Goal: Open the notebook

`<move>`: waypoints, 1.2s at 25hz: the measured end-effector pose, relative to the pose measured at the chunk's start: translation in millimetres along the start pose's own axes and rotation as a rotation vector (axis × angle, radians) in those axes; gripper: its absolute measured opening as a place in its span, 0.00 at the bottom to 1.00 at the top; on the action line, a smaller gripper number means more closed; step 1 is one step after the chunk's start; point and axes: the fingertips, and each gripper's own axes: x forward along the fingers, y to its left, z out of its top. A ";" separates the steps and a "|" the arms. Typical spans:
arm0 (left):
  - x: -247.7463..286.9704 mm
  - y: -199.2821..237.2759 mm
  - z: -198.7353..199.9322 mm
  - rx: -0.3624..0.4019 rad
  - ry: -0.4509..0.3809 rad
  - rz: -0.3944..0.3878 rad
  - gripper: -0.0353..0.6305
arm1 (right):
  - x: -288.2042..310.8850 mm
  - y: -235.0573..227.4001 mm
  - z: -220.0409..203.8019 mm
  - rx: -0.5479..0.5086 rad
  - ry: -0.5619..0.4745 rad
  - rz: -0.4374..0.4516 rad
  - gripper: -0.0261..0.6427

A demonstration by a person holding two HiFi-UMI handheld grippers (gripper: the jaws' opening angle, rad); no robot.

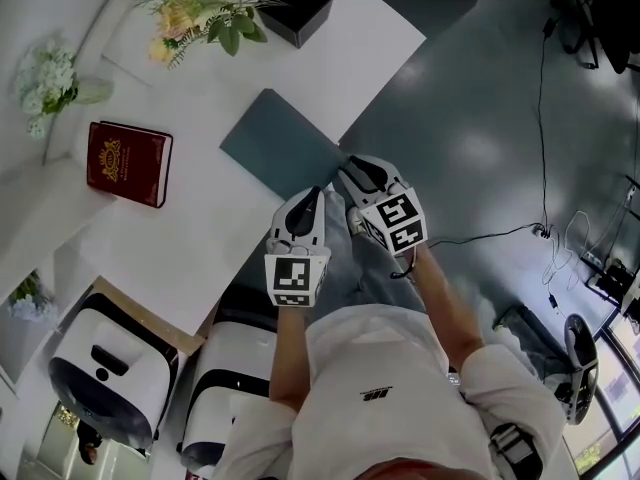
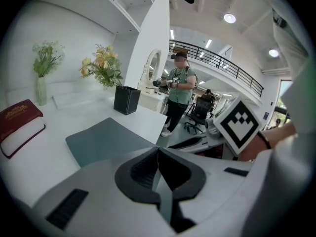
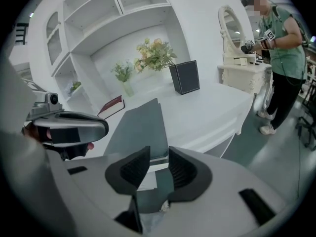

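Observation:
The notebook (image 1: 285, 148) is slate-grey, closed, and lies flat at the near edge of the white table (image 1: 380, 38). It also shows in the left gripper view, notebook (image 2: 108, 139), and in the right gripper view, notebook (image 3: 140, 127). My right gripper (image 1: 352, 170) hovers at the notebook's near right corner. Its jaws (image 3: 159, 164) are open, and the cover's near edge shows in the gap without the pads pressing on it. My left gripper (image 1: 308, 198) sits just short of the notebook's near edge, with its pads (image 2: 158, 154) closed together on nothing.
A dark red book (image 1: 128, 163) lies further left on the table. A black box (image 1: 295, 8) and flowers (image 1: 200, 8) stand at the back. White machines (image 1: 110, 363) sit on the floor below the table's edge. A person (image 3: 281, 43) stands to the right.

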 end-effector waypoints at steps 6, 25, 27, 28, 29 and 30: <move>2.1 7.4 -0.5 -0.009 0.006 -0.009 0.05 | 5.2 -2.4 -5.1 0.052 0.010 0.011 0.21; 1.9 12.4 4.8 -0.019 -0.006 -0.037 0.05 | -20.1 2.7 17.9 0.042 -0.065 -0.028 0.04; 0.8 12.5 7.3 -0.017 -0.010 -0.038 0.05 | -23.5 5.6 21.5 0.039 -0.075 -0.025 0.04; 0.4 12.6 8.3 -0.016 -0.013 -0.037 0.05 | -25.1 7.1 23.5 0.036 -0.080 -0.022 0.04; -0.1 12.7 9.1 -0.016 -0.017 -0.037 0.05 | -26.8 8.7 25.5 0.033 -0.086 -0.020 0.04; -0.8 12.7 10.0 -0.016 -0.020 -0.035 0.05 | -28.6 10.6 27.6 0.030 -0.092 -0.016 0.04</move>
